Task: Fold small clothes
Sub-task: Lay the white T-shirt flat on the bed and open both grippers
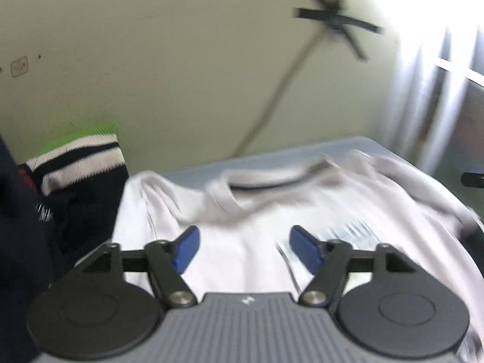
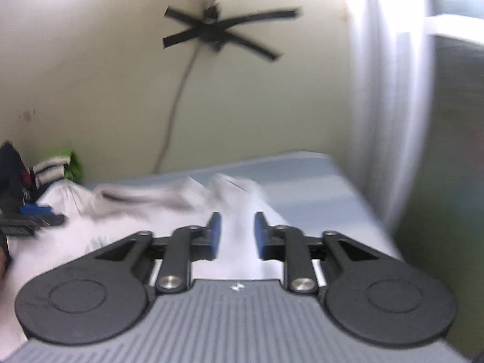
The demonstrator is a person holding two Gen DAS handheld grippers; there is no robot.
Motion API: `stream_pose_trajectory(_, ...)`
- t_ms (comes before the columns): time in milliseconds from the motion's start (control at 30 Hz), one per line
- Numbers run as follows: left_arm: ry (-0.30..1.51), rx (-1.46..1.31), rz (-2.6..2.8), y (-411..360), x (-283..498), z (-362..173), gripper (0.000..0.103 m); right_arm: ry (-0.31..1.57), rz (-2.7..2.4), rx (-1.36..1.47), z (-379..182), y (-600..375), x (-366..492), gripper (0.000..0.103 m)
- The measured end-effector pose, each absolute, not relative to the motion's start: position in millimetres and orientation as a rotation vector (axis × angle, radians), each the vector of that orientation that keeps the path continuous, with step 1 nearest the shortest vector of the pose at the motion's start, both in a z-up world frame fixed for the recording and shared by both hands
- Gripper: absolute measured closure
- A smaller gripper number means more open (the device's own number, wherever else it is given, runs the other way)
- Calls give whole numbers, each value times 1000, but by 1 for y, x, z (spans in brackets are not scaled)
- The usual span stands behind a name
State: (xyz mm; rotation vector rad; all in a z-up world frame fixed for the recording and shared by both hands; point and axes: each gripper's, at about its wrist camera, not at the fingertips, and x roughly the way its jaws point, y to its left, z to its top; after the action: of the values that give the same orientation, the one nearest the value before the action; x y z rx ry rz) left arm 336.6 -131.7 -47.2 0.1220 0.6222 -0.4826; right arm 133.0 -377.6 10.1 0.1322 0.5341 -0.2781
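Where the pale blue surface [image 1: 193, 171] meets the cream wall, a heap of dark clothes [image 1: 75, 178] sits at the far left, a navy piece with white stripes and a green edge on top. Just right of the heap lies the white T-shirt [image 1: 242, 242], spread front-up across most of the surface, its collar [image 1: 260, 181] toward the wall and its body running back toward the cameras, so its long axis goes from the near edge to the wall. A faint print shows on the chest. Over the shirt's left part hangs the left gripper [image 1: 244, 249], its blue-padded fingers [image 1: 187, 249] spread wide, with only flat cloth showing in the gap and nothing pinched. Farther right, the right gripper [image 2: 236, 236] hangs over the shirt's right side near a rumpled sleeve [image 2: 233, 187]; its fingers [image 2: 214, 234] stand parted by a narrower gap, white cloth showing between them but not pressed by either pad. Bare surface lies right of the sleeve, beside a white curtain [image 2: 390, 106]. Both views are blurred
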Motion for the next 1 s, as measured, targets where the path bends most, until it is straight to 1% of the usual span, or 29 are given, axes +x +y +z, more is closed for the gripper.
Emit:
stream_pose_trajectory(33, 612, 145, -510, -131, 322, -50, 25, 532, -305, 117, 7, -378, 111, 67)
stream_pose_trajectory(133, 593, 225, -565, -119, 278, -55, 24, 558, -372, 113, -4, -384, 55, 62)
stream_pose_trajectory(233, 571, 289, -578, -109, 251, -56, 24, 587, -428, 114, -22, -379, 18, 52)
stream_pose_trajectory(367, 573, 301, -576, -104, 220, -55, 24, 636, -434, 175, -48, -366, 0, 51)
stream_pose_trajectory(433, 580, 295, -566, -100, 213, -57, 24, 644, -415, 169, -57, -356, 0, 54)
stream_pose_trajectory(467, 581, 294, -557, -98, 210, -58, 24, 634, -417, 133, -59, -351, -1, 78)
stream_pose_trajectory(500, 582, 294, -548, -96, 206, -58, 24, 630, -418, 107, -58, -348, -2, 98)
stream_pose_trajectory(633, 593, 295, -504, -90, 203, -63, 24, 575, -553, 32, -43, -364, 0, 100)
stream_pose_trajectory(700, 595, 305, -469, -89, 206, -68, 24, 559, -722, -65, -37, -392, 1, 100)
stream_pose_trajectory(733, 604, 306, -452, -88, 208, -71, 24, 564, -778, -61, -36, -409, 4, 100)
stream_pose_trajectory(767, 618, 301, -436, -87, 211, -73, 23, 573, -812, -12, -34, -427, 5, 98)
stream_pose_trajectory(833, 635, 263, -430, -82, 211, -72, 25, 556, -810, 108, -28, -444, -2, 91)
stream_pose_trajectory(900, 636, 238, -438, -74, 205, -64, 25, 508, -729, 160, -21, -431, -16, 90)
stream_pose_trajectory(967, 610, 235, -453, -63, 191, -54, 24, 521, -544, 217, -20, -408, -31, 88)
stream_pose_trajectory(1000, 595, 240, -457, -56, 183, -49, 23, 529, -455, 247, -21, -395, -39, 86)
